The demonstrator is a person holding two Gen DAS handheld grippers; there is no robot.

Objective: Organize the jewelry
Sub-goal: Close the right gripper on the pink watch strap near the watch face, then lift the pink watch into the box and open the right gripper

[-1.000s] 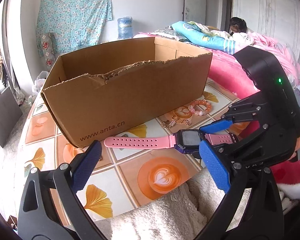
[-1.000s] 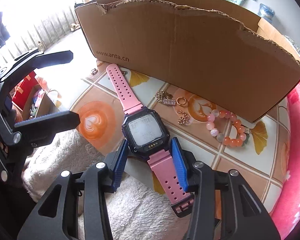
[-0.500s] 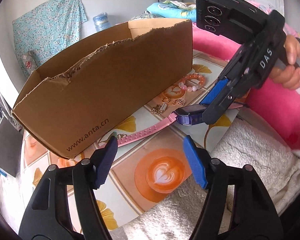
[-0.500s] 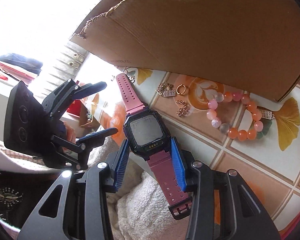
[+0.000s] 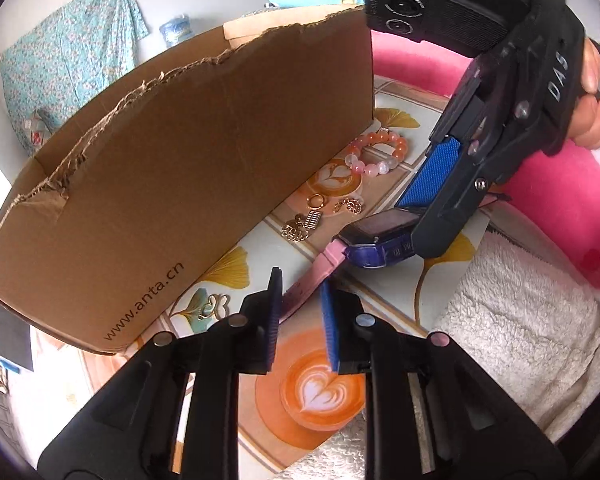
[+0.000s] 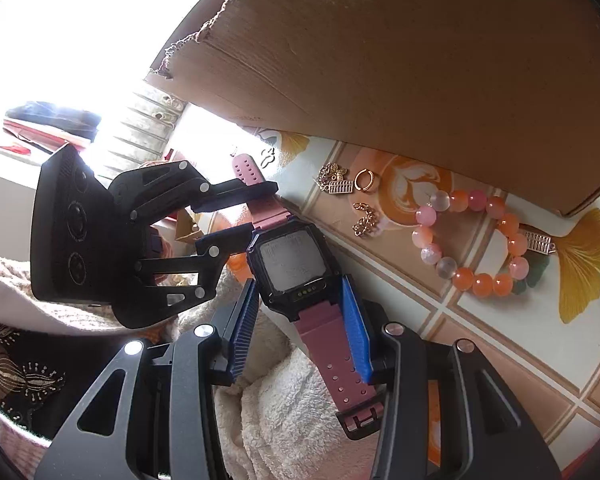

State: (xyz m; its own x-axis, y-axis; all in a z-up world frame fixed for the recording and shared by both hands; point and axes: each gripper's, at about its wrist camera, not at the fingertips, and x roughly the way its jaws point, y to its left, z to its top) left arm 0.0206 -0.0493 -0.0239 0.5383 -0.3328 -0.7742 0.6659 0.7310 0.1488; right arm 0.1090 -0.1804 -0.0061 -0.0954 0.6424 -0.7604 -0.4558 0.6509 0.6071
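Watch (image 6: 290, 264) step underway: my right tool (image 6: 300, 326) has its pads clamped on the watch body and near strap, holding it just off the desk (image 5: 384, 148). My left tool (image 5: 300, 320) has just been closing, jaws now narrow around the long pink strap; I can't tell whether the pads actually press on it yet. Watch sits between both tools, in front of the cardboard box (image 5: 204, 168), partly over the fluffy towel (image 5: 520, 320). Next move, I reckon: finish the left pinch, then lift both ends together over the box's torn front wall and drop it inside. That wall is tall and close, so it needs clearance. Left on the desk beside the box: bead bracelet (image 6: 472, 240), gold ring (image 6: 364, 180), chain bits (image 6: 366, 220), small clip (image 5: 212, 306). Loose strap may snag the cardboard edge.
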